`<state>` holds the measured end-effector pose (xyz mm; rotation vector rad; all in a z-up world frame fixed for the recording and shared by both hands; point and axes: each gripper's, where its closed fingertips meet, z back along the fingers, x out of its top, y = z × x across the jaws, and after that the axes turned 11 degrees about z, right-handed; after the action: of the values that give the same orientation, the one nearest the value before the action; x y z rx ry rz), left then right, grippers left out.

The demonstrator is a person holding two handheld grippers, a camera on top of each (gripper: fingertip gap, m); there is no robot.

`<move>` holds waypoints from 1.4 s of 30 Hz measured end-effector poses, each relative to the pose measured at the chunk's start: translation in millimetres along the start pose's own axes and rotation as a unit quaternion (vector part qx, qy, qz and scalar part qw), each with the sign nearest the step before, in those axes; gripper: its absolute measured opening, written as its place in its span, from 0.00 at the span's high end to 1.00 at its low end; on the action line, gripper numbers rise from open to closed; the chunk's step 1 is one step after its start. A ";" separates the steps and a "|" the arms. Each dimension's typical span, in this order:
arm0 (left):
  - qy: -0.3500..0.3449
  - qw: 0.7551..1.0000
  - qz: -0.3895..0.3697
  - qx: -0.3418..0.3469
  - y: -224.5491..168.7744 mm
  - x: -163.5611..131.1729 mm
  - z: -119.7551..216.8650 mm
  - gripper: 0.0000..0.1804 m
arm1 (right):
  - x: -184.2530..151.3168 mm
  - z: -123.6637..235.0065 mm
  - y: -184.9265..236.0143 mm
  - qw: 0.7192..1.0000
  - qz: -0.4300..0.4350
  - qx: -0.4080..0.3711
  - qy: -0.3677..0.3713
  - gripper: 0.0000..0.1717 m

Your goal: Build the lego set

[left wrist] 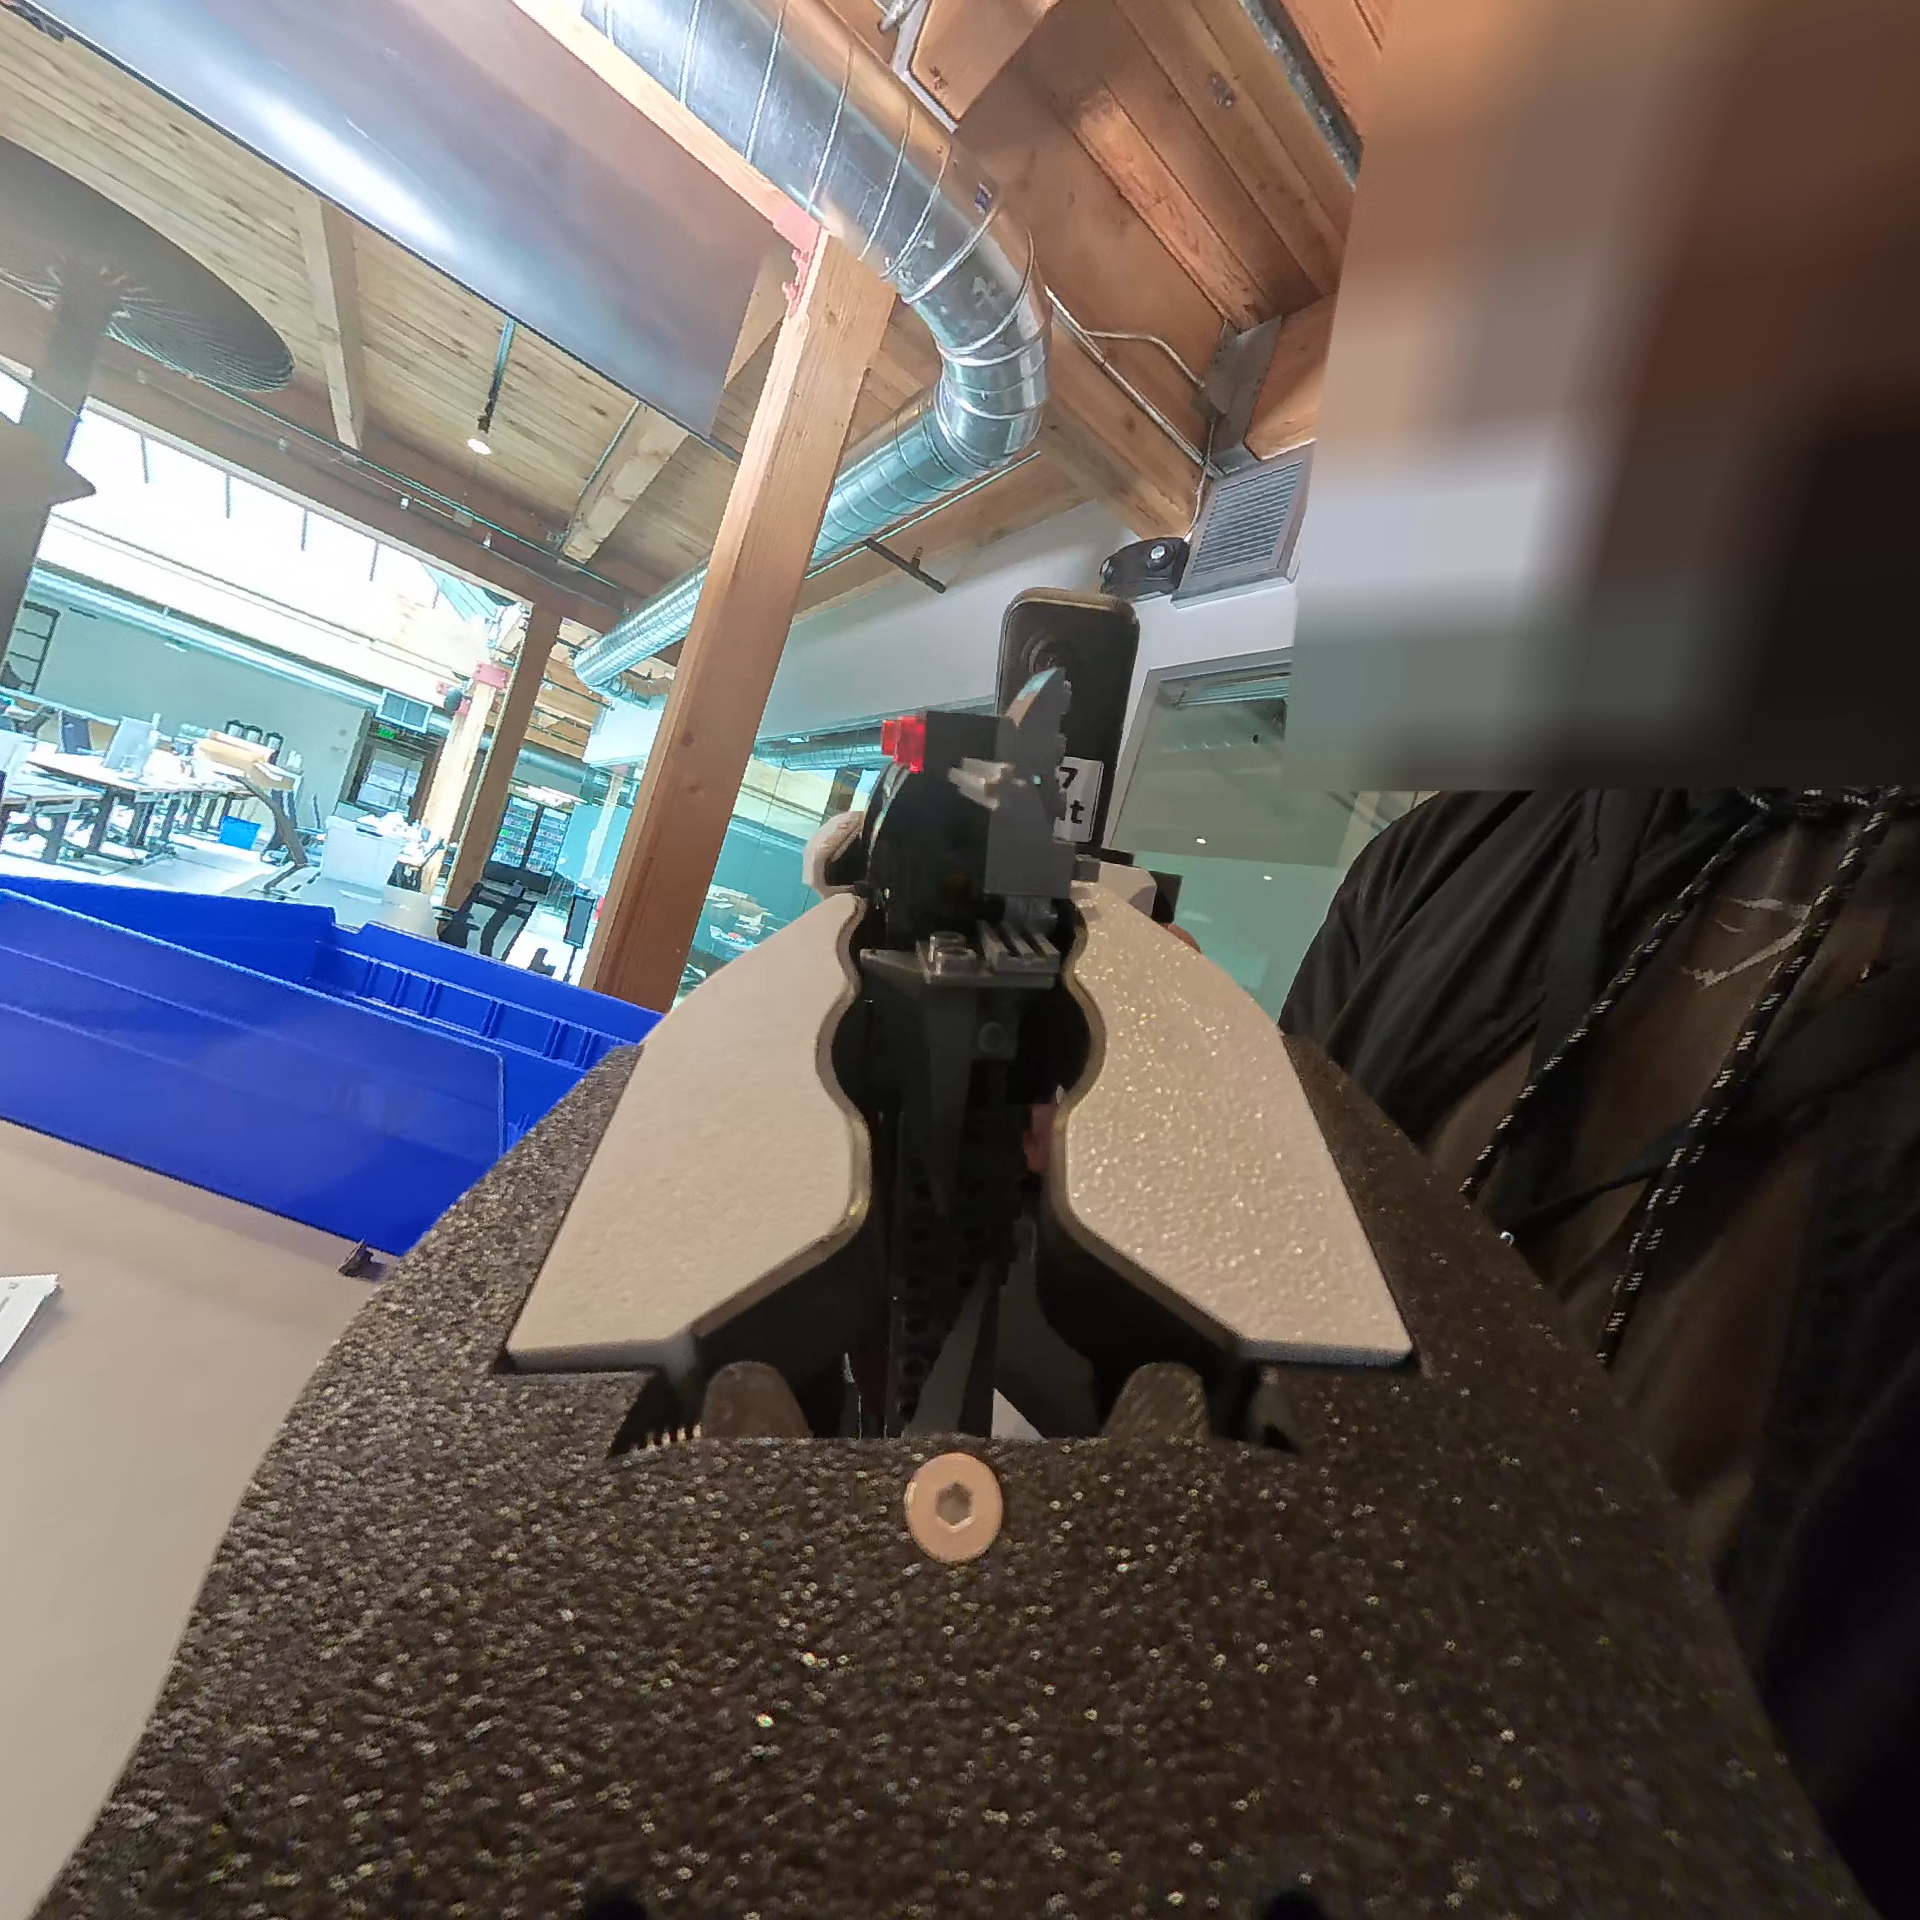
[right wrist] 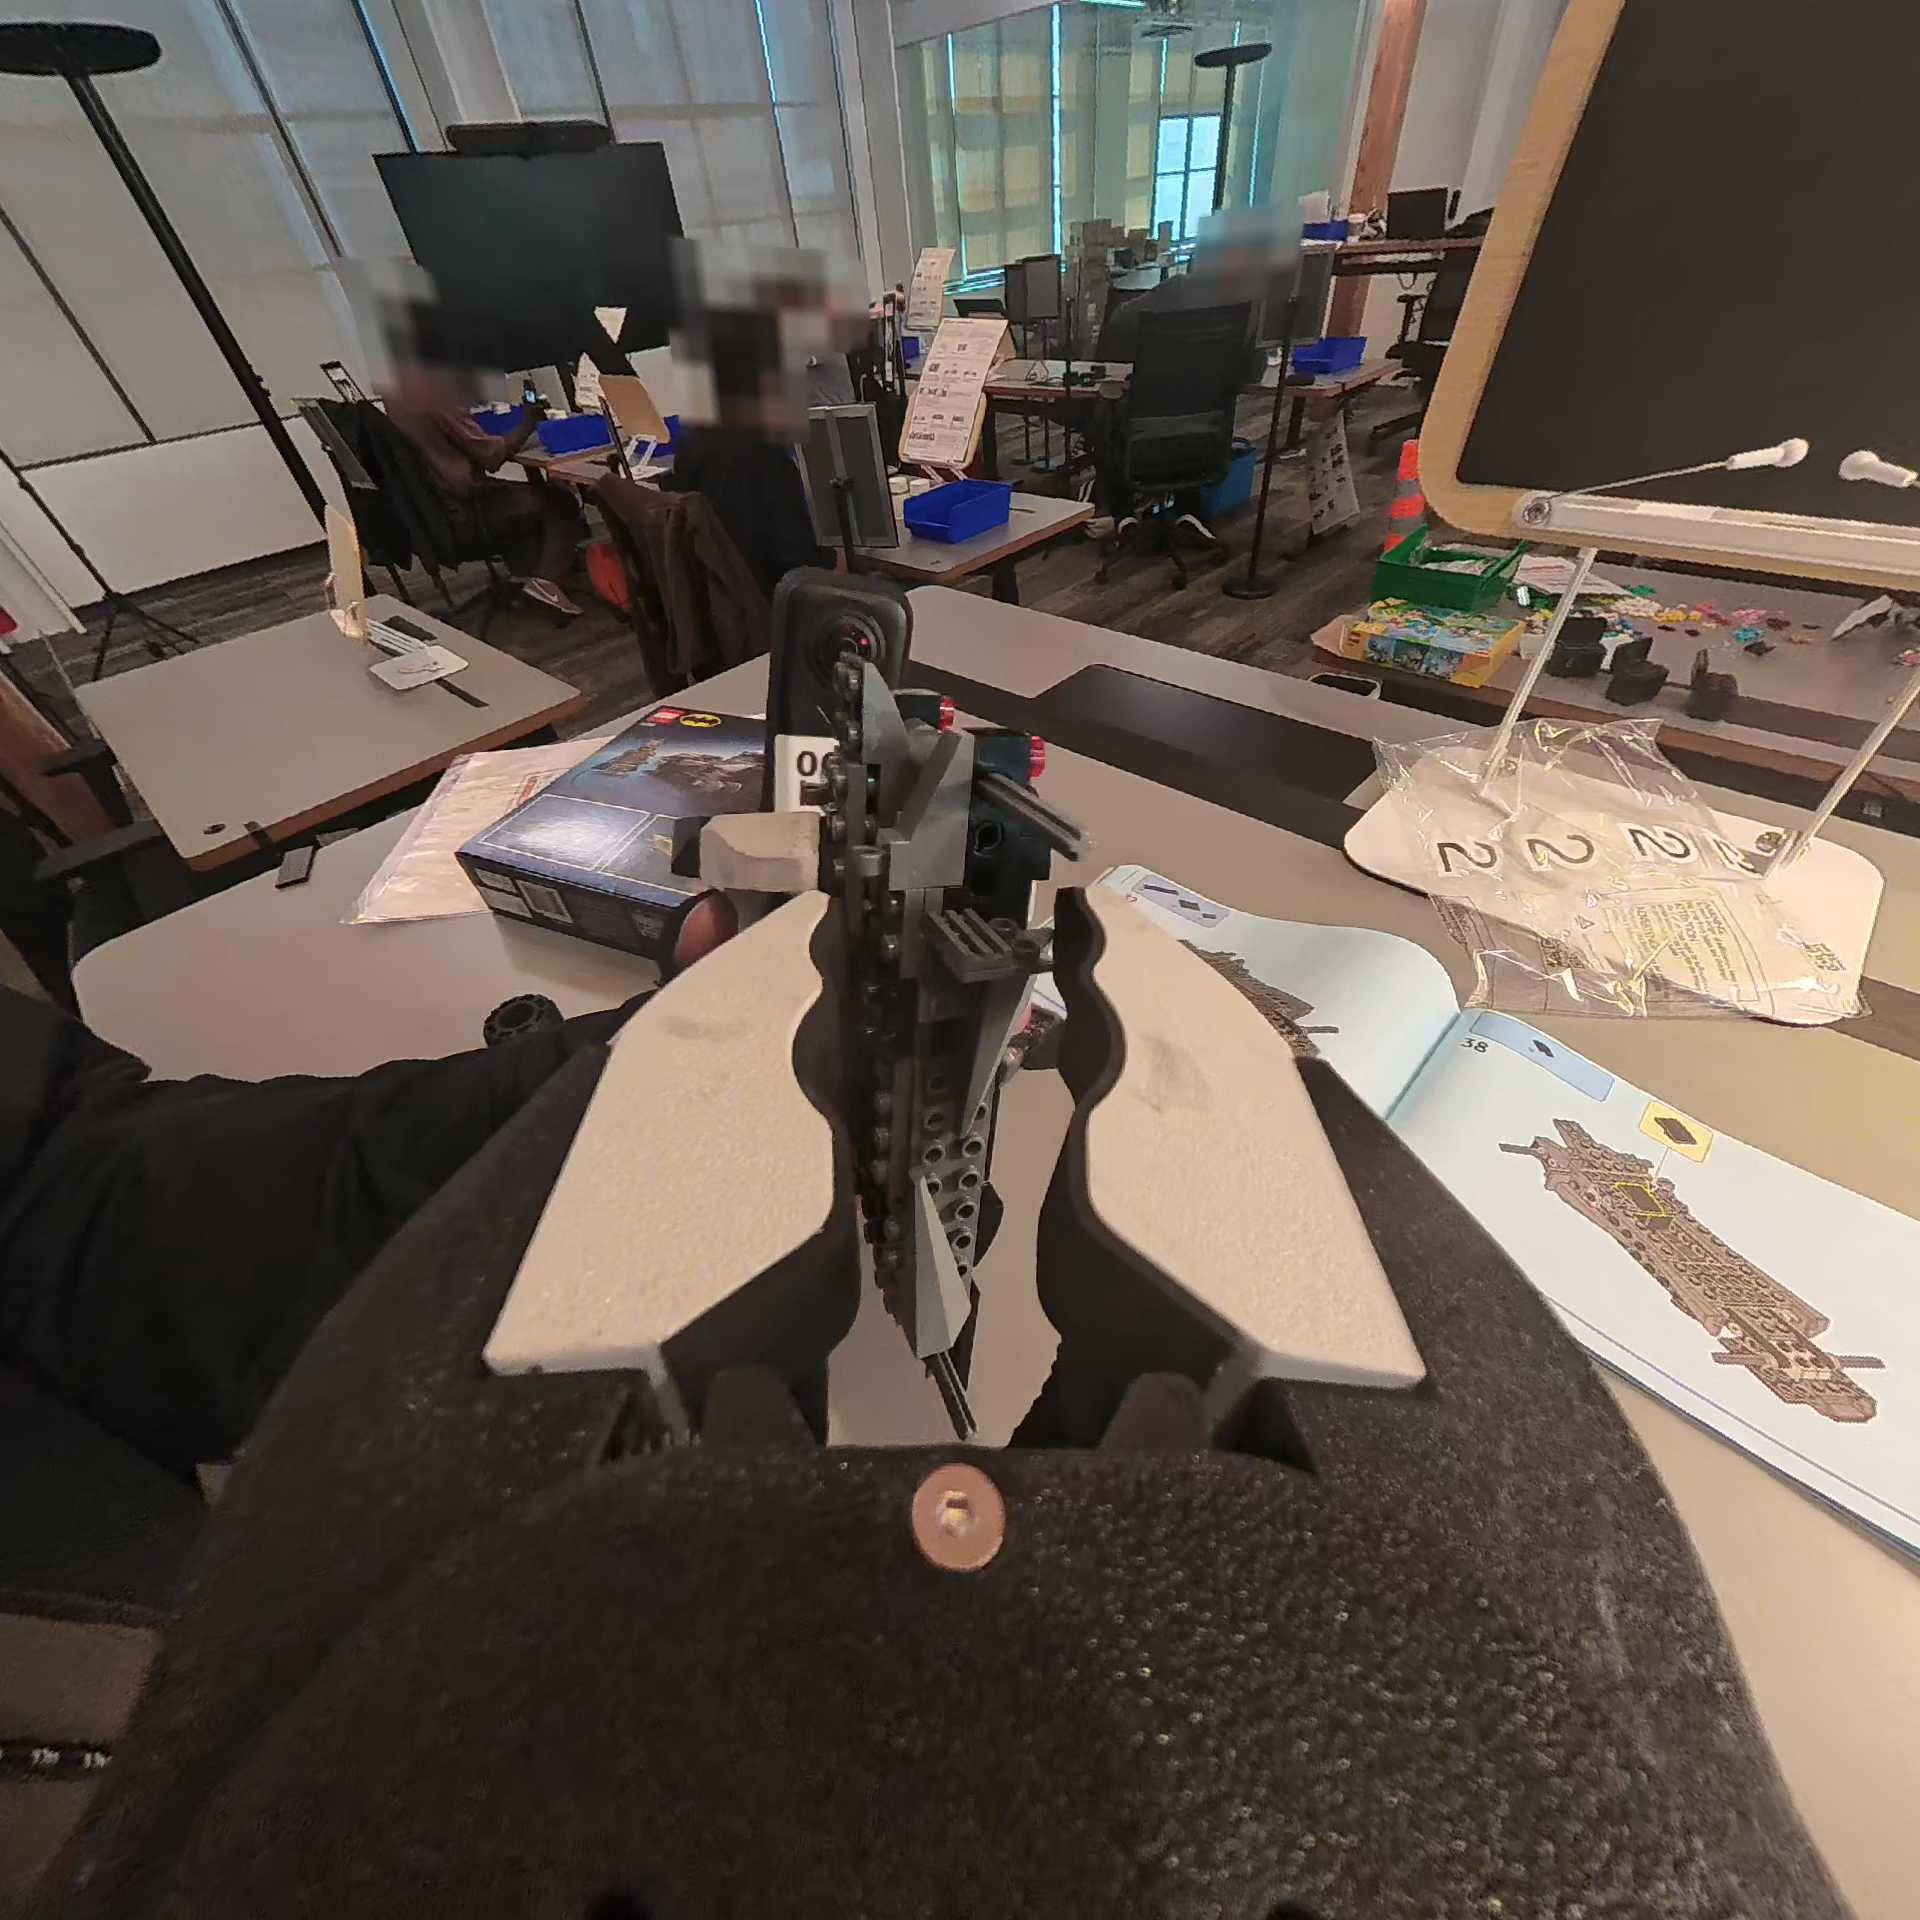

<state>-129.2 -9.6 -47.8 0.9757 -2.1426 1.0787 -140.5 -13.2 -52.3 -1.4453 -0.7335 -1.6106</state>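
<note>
While I watch through both wrist cameras, my left gripper (left wrist: 961, 935) and my right gripper (right wrist: 935, 935) face each other, raised above the grey table (right wrist: 260, 966), with a long dark grey and black brick-built model (right wrist: 914, 1039) between them. My left fingers (left wrist: 748, 1091) clamp the model near its plate end. My right gripper's jaws are narrowed around the same model, its left pad against the studded edge; the right pad looks just apart. A blue plastic bin (left wrist: 260, 1018) sits to the left, an open instruction booklet (right wrist: 1558, 1195) to the right, a dark blue set box (right wrist: 603, 831) beyond.
</note>
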 end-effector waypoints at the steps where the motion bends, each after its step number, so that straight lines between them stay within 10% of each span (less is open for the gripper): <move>1: 0.002 1.000 -0.002 0.001 -0.1 -0.5 -0.2 0.82 | -0.2 0.2 0.3 1.000 -0.001 0.003 -0.002 0.78; 42: 0.016 0.999 -0.026 -0.013 -5.9 -6.1 -0.8 0.82 | -2.1 1.9 7.6 1.000 0.020 0.022 -0.009 0.79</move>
<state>-120.8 -9.2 -49.2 0.9902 -2.0887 1.0323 -133.1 -14.9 -54.8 -1.4362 -0.7399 -1.5442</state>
